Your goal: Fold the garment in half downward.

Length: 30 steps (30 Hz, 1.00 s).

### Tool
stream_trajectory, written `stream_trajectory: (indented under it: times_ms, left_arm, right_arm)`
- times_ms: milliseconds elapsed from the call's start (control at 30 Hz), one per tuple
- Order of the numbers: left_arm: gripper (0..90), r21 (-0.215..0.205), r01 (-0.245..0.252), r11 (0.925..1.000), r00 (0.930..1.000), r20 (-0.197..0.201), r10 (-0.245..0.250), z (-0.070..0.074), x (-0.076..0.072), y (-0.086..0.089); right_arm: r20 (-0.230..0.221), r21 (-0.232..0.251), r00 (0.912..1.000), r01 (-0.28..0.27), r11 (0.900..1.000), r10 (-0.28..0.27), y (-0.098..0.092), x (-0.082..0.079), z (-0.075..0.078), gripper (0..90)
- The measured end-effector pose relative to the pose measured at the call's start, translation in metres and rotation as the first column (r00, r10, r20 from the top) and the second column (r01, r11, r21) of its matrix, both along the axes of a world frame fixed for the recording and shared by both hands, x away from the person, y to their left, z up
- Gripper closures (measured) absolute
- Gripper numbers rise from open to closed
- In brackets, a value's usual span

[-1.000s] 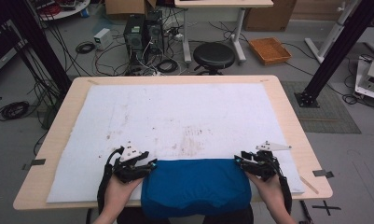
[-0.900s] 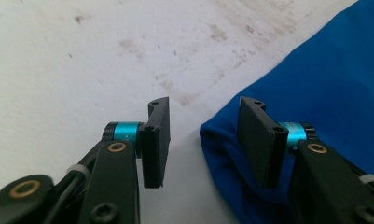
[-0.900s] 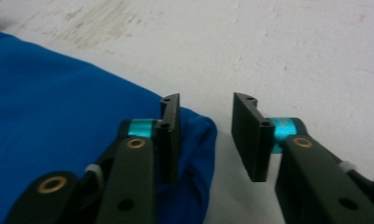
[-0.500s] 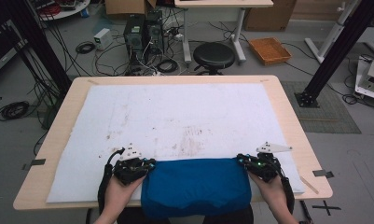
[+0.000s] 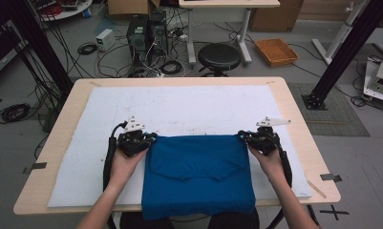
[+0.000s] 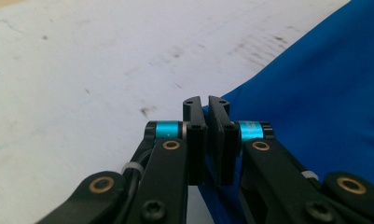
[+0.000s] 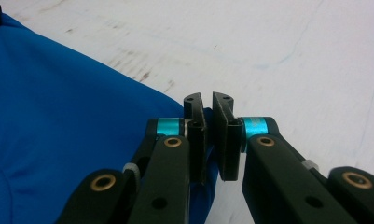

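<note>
White stained mat [image 5: 179, 107] on wooden table [image 5: 294, 119]; black stool [image 5: 219, 56], orange tray [image 5: 276, 51] beyond.

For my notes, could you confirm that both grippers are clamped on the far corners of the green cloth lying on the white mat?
Not quite: the cloth is blue, not green, as the high view shows. The rest holds: the left gripper and right gripper are each clamped on a far corner of it, on the white mat.

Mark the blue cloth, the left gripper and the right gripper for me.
blue cloth [image 5: 198, 176], high view, middle of the fabric.
left gripper [image 6: 208, 103], left gripper view, between the tips, shut on the cloth corner.
right gripper [image 7: 207, 100], right gripper view, between the tips, shut on the cloth corner.
</note>
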State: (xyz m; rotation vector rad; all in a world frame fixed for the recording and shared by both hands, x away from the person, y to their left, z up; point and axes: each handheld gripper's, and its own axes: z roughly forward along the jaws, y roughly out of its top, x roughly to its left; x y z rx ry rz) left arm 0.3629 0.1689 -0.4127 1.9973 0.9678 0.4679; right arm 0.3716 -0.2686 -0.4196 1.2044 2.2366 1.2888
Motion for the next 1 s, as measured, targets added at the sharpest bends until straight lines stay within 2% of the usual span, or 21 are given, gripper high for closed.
stream_trajectory:
  times_ms: [33,67,100,133,167,233,333,367,500,600,633,667,733,767,800,833,867,900,933,967,1000]
  left_arm:
    - [85.7,0.006,-0.009,0.9999,1.0000,-0.002,0.009,0.000,0.011,-0.001]
    - [85.6,0.006,-0.009,0.9999,1.0000,-0.002,0.009,0.000,0.011,-0.001]
    - [85.7,0.004,-0.025,0.9997,0.9996,-0.008,0.025,-0.001,0.020,-0.002]
    - [85.6,0.004,-0.025,0.9997,0.9996,-0.008,0.025,-0.001,0.020,-0.002]
    - [85.7,0.008,-0.037,0.9993,0.9993,-0.004,0.037,-0.001,0.028,-0.003]
    - [85.7,0.010,-0.050,0.9987,0.9987,0.007,0.050,-0.003,0.035,-0.002]
    - [85.6,0.025,-0.057,0.9981,0.9984,-0.006,0.057,-0.006,0.042,-0.002]
    - [85.6,0.030,-0.067,0.9973,0.9977,-0.014,0.067,-0.009,0.048,-0.001]
    - [85.5,0.046,-0.074,0.9962,0.9971,-0.014,0.074,-0.013,0.054,-0.003]
    - [83.6,0.063,-0.071,0.9955,0.9974,-0.012,0.071,-0.013,0.055,-0.003]
    - [78.4,0.077,-0.111,0.9909,0.9938,0.000,0.111,-0.013,0.054,-0.004]
    - [70.5,0.077,-0.111,0.9909,0.9938,0.000,0.111,-0.013,0.054,-0.004]
    - [64.4,0.073,-0.132,0.9886,0.9913,0.000,0.132,-0.011,0.052,0.000]
    - [59.7,0.053,-0.150,0.9872,0.9886,0.014,0.150,-0.006,0.047,0.005]
    - [56.0,0.053,-0.150,0.9872,0.9886,0.014,0.150,-0.006,0.047,0.005]
    - [53.8,0.010,-0.143,0.9897,0.9894,0.026,0.143,-0.001,0.039,0.009]
    - [51.6,0.010,-0.143,0.9897,0.9894,0.026,0.143,-0.001,0.039,0.009]
    - [49.5,-0.007,-0.130,0.9915,0.9910,0.030,0.130,0.003,0.027,0.013]
    - [48.0,-0.007,-0.130,0.9915,0.9910,0.030,0.130,0.003,0.027,0.013]
    - [47.6,-0.026,-0.112,0.9934,0.9936,0.016,0.112,0.004,0.014,0.015]
    - [47.6,-0.026,-0.112,0.9934,0.9936,0.016,0.112,0.004,0.014,0.015]
  right_arm:
    - [-0.008,-0.012,1.0000,0.003,1.000,-0.003,0.002,0.014,0.001,84.9]
    - [-0.015,-0.018,0.9998,0.009,1.000,-0.009,0.002,0.019,0.001,84.9]
    - [-0.016,-0.024,0.9998,0.012,1.000,-0.012,0.003,0.025,0.001,84.9]
    - [-0.016,-0.024,0.9998,0.012,1.000,-0.012,0.003,0.025,0.001,84.9]
    - [-0.019,-0.033,0.9996,0.021,0.999,-0.022,0.005,0.034,0.001,84.8]
    - [-0.013,-0.049,0.9997,0.022,0.999,-0.023,0.006,0.043,0.001,84.8]
    - [-0.005,-0.041,0.9995,0.029,0.999,-0.030,0.007,0.049,0.001,84.8]
    - [-0.011,-0.051,0.9993,0.034,0.998,-0.035,0.009,0.054,-0.001,84.8]
    - [-0.019,-0.064,0.9986,0.048,0.997,-0.050,0.011,0.059,-0.005,84.7]
    - [-0.018,-0.075,0.9982,0.055,0.996,-0.057,0.012,0.059,-0.006,83.3]
    - [-0.014,-0.080,0.9980,0.060,0.995,-0.061,0.013,0.058,-0.006,81.5]
    - [-0.012,-0.084,0.9974,0.070,0.994,-0.071,0.013,0.058,-0.005,78.1]
    - [0.000,-0.086,0.9968,0.080,0.993,-0.080,0.013,0.057,-0.004,77.4]
    - [0.009,-0.074,0.9961,0.088,0.993,-0.087,0.010,0.053,-0.001,71.8]
    - [0.019,-0.063,0.9951,0.098,0.993,-0.097,0.008,0.051,0.001,67.8]
    - [0.018,-0.050,0.9940,0.109,0.993,-0.108,0.006,0.047,0.003,67.3]
    - [0.020,-0.042,0.9938,0.110,0.993,-0.110,0.003,0.044,0.005,65.8]
    - [0.017,-0.041,0.9931,0.117,0.992,-0.116,0.002,0.040,0.007,63.4]
    - [0.023,-0.034,0.9928,0.119,0.992,-0.118,0.001,0.035,0.009,63.1]
    - [0.036,-0.020,0.9929,0.114,0.993,-0.113,-0.001,0.028,0.011,63.1]
    - [0.036,-0.020,0.9929,0.114,0.993,-0.113,-0.001,0.028,0.011,63.1]
